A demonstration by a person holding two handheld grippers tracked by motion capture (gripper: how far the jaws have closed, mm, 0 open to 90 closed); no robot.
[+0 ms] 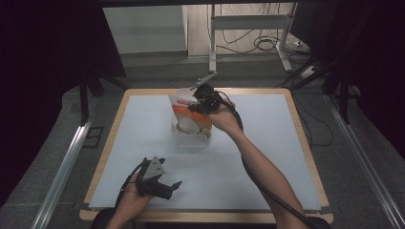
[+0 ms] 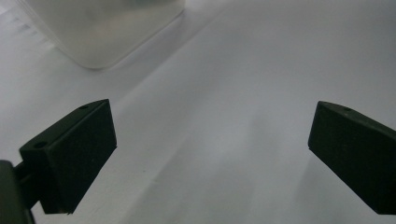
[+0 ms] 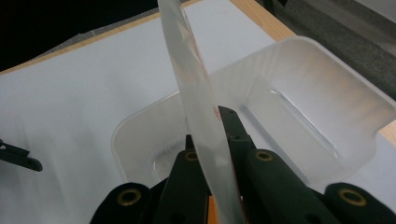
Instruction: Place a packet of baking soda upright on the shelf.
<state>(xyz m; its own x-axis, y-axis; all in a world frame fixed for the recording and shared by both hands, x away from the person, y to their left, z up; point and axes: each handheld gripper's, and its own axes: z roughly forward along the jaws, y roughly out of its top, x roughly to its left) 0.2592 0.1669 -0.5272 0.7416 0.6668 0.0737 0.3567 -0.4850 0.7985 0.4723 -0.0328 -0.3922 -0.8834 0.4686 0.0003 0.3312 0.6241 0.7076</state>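
Your table (image 1: 296,143) has a pale wooden edge and a white sheet (image 1: 267,157) over its top. A clear plastic tub (image 1: 191,136) stands on the sheet toward the far side, near the middle.

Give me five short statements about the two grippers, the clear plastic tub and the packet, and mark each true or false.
1. The right gripper is shut on a translucent plastic packet with orange and red print. True.
2. The left gripper holds the packet. False: its jaws stand open over the bare white table top.
3. The packet is held edge-up over the clear plastic tub. True.
4. The tub stands on the floor. False: it stands on the table top.
5. The left gripper touches the tub. False: it is apart from it.
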